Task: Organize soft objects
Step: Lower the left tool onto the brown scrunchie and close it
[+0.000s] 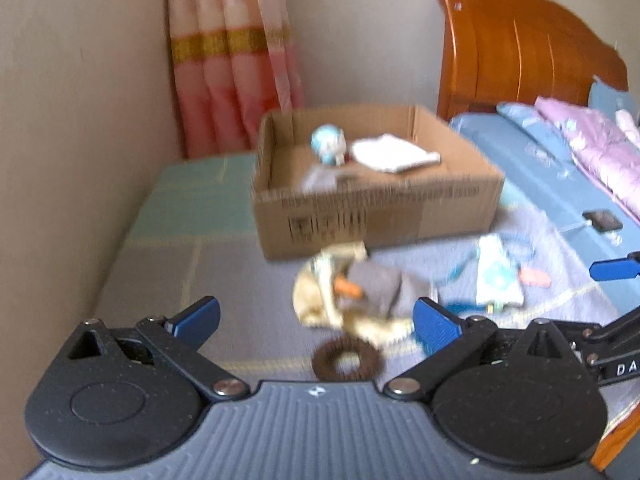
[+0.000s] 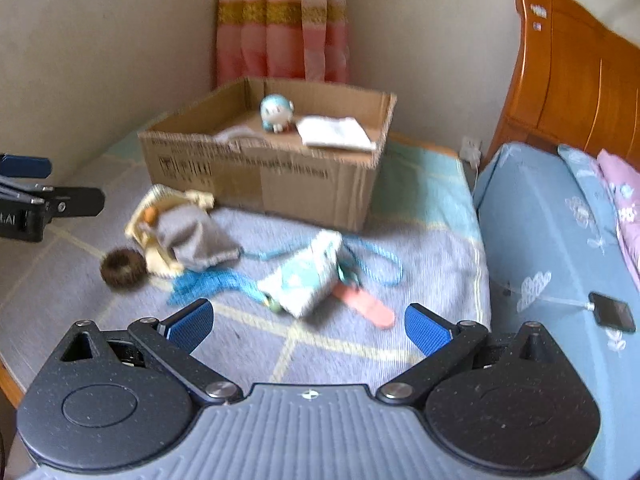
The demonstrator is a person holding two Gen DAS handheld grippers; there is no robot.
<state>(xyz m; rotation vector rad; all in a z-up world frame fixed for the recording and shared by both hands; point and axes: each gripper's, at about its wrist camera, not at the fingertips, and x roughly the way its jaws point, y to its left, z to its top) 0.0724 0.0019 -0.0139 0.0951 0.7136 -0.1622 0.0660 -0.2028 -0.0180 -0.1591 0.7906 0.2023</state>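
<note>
A cardboard box (image 1: 376, 208) (image 2: 260, 176) stands on the mat; inside are a small blue-white plush (image 1: 329, 145) (image 2: 276, 112) and a folded white cloth (image 1: 394, 154) (image 2: 336, 132). In front of it lie a cream plush with a grey cloth (image 1: 352, 296) (image 2: 180, 232), a brown fuzzy ring (image 1: 346, 360) (image 2: 122, 268), a pale blue pouch with blue cord (image 1: 498, 272) (image 2: 308, 280) and a pink strip (image 2: 364, 310). My left gripper (image 1: 316, 324) is open and empty just before the ring. My right gripper (image 2: 308, 326) is open and empty, close in front of the pouch.
A bed with blue sheet (image 2: 552, 240) and wooden headboard (image 1: 520, 48) lies to the right, a phone on a cable (image 2: 612, 312) on it. Walls and a pink curtain (image 1: 232, 60) stand behind the box.
</note>
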